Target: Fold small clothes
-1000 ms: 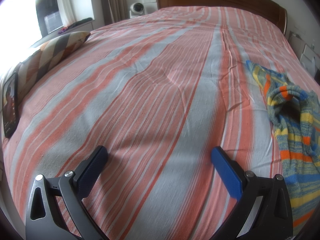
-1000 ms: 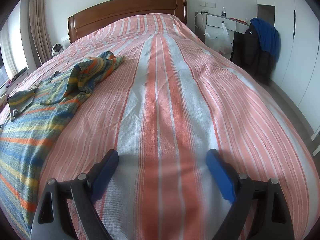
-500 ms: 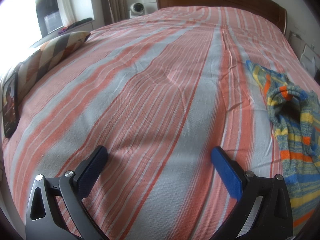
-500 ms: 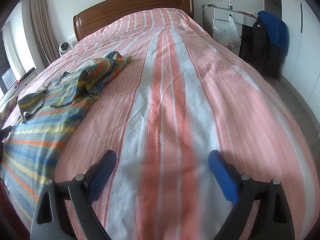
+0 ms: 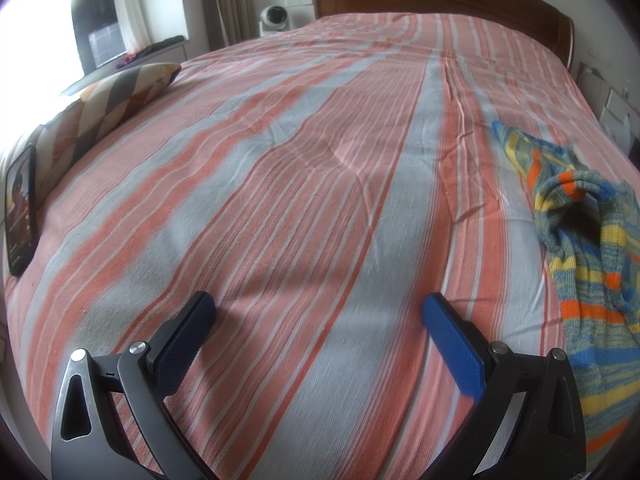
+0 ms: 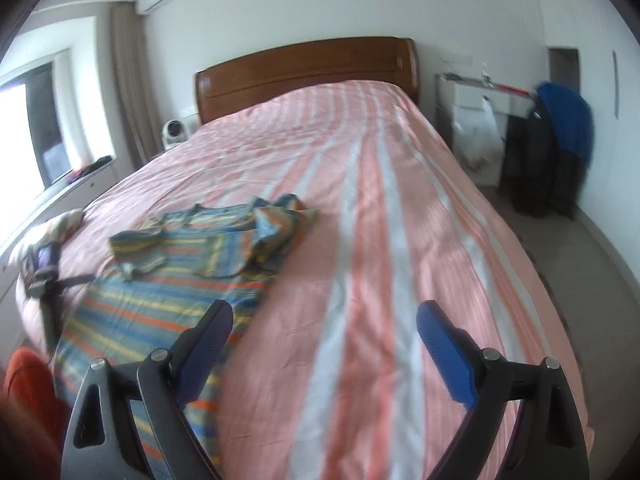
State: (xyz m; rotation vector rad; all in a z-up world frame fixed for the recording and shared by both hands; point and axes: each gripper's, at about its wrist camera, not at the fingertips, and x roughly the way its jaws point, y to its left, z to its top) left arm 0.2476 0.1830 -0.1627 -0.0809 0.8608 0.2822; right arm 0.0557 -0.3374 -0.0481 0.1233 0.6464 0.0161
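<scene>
A small knitted sweater (image 6: 192, 264) with blue, yellow and orange stripes lies crumpled on the striped bedspread (image 6: 380, 216). In the left wrist view the sweater (image 5: 588, 264) is at the right edge. My left gripper (image 5: 318, 308) is open and empty, low over bare bedspread (image 5: 280, 184), to the left of the sweater. My right gripper (image 6: 324, 316) is open and empty, raised above the bed, with its left finger over the sweater's lower right edge.
A striped pillow (image 5: 104, 108) and a phone (image 5: 20, 208) lie at the bed's left edge. A wooden headboard (image 6: 308, 68) stands at the far end. A white desk (image 6: 476, 100) and hanging dark clothes (image 6: 556, 144) stand to the right of the bed.
My right gripper has risen and pulled back, so more of the room and the whole sweater show. My left gripper has not moved.
</scene>
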